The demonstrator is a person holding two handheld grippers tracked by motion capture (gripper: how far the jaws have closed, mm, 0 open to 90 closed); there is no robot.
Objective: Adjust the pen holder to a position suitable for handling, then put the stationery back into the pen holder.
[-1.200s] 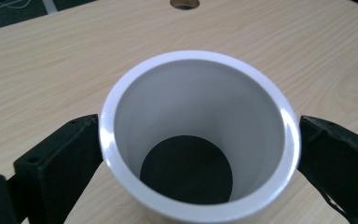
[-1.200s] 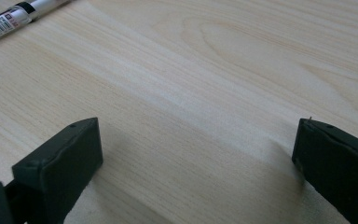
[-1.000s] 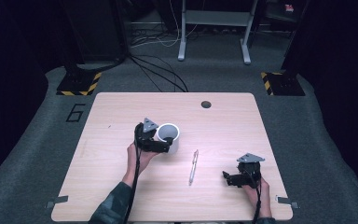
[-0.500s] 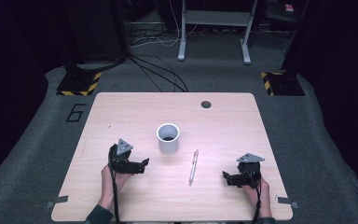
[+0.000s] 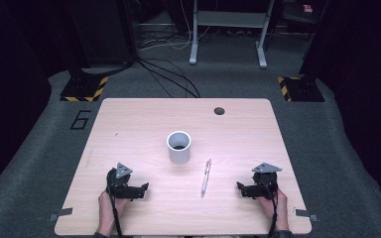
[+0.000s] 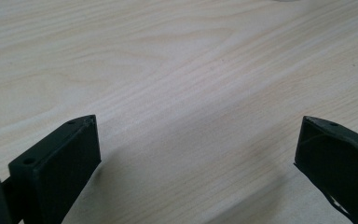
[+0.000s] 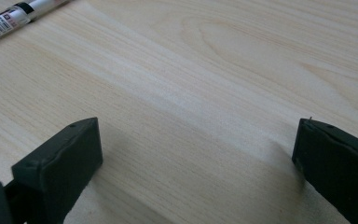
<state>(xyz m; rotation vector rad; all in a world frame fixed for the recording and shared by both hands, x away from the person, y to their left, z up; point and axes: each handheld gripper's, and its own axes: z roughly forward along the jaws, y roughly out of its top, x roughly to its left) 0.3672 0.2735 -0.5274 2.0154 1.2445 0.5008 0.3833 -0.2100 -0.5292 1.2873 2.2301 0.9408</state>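
Step in hand, as judged: both grippers parked at the near edge, nothing yet taken up; the likely work is getting the pen into the cup.

Left gripper [image 5: 140, 189]: near left of the table [image 5: 129, 119], held in a hand [image 5: 110, 208]. Jaws spread wide in the left gripper view, bare wood between them; nothing held or touched.

Right gripper [image 5: 241, 187]: near right, held in a hand [image 5: 273, 204]. Jaws spread wide in the right gripper view, bare wood between; nothing held.

Pen [image 5: 206, 177]: lies flat between the two grippers, nearer the right one, well apart from both. Its labelled barrel [image 7: 16, 18] shows at the top left of the right gripper view.

Cup [image 5: 179, 147]: white, upright, mid-table, just beyond the pen's far end, not touching it.

Next move, as judged: the right gripper goes left to the pen, straddles the barrel across its width, closes. A thin round barrel on flat wood calls for a low, square approach.

Far: round hole [image 5: 219, 110] near the table's far edge.
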